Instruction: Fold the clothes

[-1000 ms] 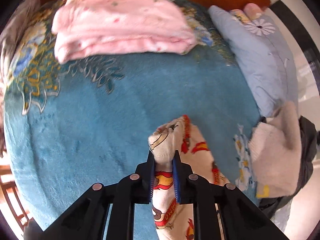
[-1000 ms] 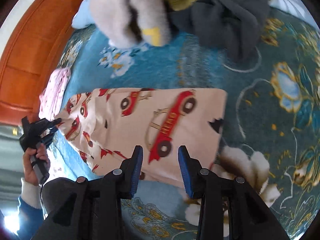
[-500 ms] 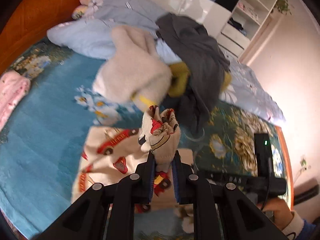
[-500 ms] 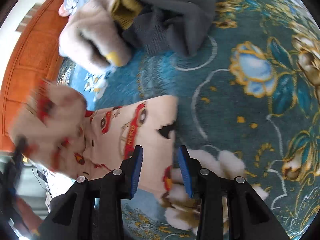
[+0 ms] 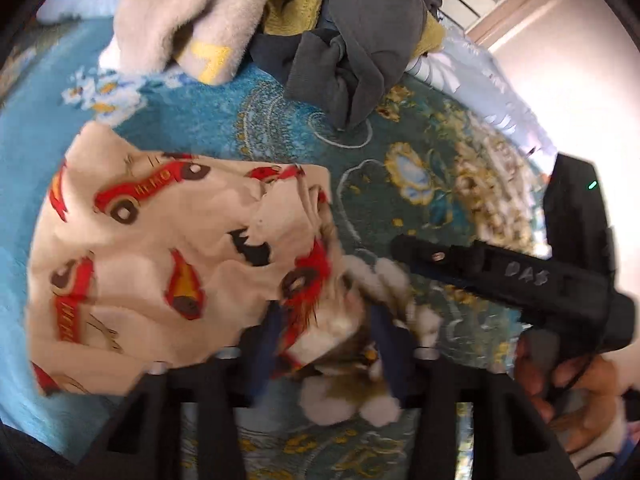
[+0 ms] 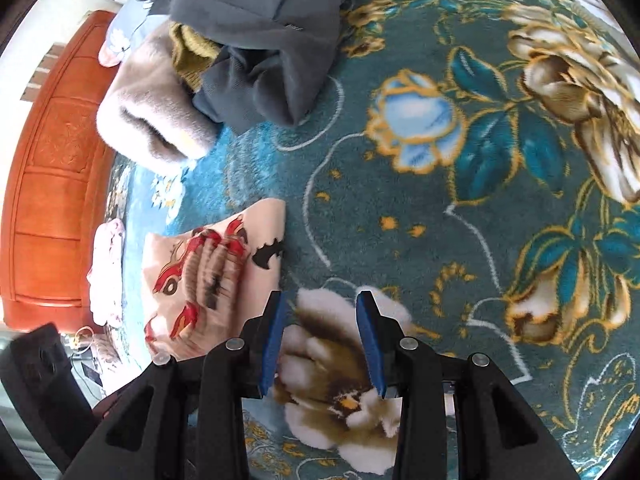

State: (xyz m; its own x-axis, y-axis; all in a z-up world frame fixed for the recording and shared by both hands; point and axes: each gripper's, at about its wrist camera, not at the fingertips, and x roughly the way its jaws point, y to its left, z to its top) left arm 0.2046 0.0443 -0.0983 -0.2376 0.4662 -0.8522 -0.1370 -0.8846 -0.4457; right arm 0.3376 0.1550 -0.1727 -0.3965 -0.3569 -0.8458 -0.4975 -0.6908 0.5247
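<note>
A cream garment printed with red cars lies folded over on the blue flowered blanket. My left gripper is open right at the garment's near right corner, its blurred fingers apart over the cloth edge. The right gripper shows in the left wrist view as a black body to the right. In the right wrist view the garment lies left of my right gripper, which is open and empty over the blanket.
A heap of unfolded clothes lies beyond the garment: a beige fleece, a grey garment and a mustard one. A folded pink garment lies near the orange wooden headboard.
My left gripper carried the garment's end across to the right, laid it over the rest, and opened. My right gripper stayed open and shifted right off the garment.
</note>
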